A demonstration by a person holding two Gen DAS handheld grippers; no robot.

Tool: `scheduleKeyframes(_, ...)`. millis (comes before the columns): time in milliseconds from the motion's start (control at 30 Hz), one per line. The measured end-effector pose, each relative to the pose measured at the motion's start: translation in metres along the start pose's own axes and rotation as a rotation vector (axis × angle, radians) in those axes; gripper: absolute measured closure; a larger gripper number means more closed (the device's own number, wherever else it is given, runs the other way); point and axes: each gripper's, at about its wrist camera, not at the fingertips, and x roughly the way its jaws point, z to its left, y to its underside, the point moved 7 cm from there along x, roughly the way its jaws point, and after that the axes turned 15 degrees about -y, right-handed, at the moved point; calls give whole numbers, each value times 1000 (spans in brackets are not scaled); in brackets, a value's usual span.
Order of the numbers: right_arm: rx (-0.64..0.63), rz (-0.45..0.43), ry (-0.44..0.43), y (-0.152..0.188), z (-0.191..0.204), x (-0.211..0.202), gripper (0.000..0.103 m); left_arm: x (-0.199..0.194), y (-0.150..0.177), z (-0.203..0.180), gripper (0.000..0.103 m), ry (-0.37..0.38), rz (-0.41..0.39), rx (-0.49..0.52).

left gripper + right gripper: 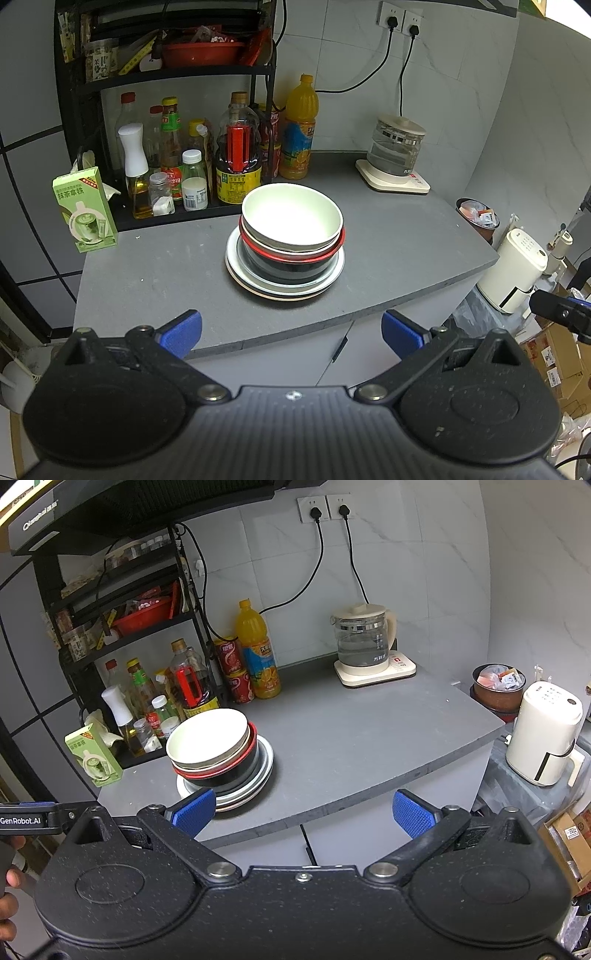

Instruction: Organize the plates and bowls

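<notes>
We face a grey counter (388, 251) set against pale tiled walls, with a black rack (77, 110) of bottles and packets at its back left. A glass kettle (397, 151) sits on its cream base at the back right, plugged into the wall, and an orange juice bottle (300, 129) stands just beside the rack. A green carton (86, 210) stands at the counter's left edge.

Near the middle of the counter sits the stack of dishes: plates (236, 269) at the bottom, a black bowl with a red rim (295, 264) on them, and a white bowl (291, 218) nested on top, slightly tilted. How many plates lie underneath we cannot tell.

Our left gripper (291, 332) hovers off the counter's front edge, its blue fingers (183, 332) spread wide and holding nothing. Our right gripper (303, 810) hangs likewise at the front edge, fingers (412, 812) wide and empty, with the stack (221, 753) near its left finger.
</notes>
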Motion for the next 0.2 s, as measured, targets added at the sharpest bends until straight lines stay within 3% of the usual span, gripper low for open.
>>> scheduleKeyframes(200, 4, 5, -7, 4, 1, -1, 0, -4, 4, 1, 0, -16, -1, -2)
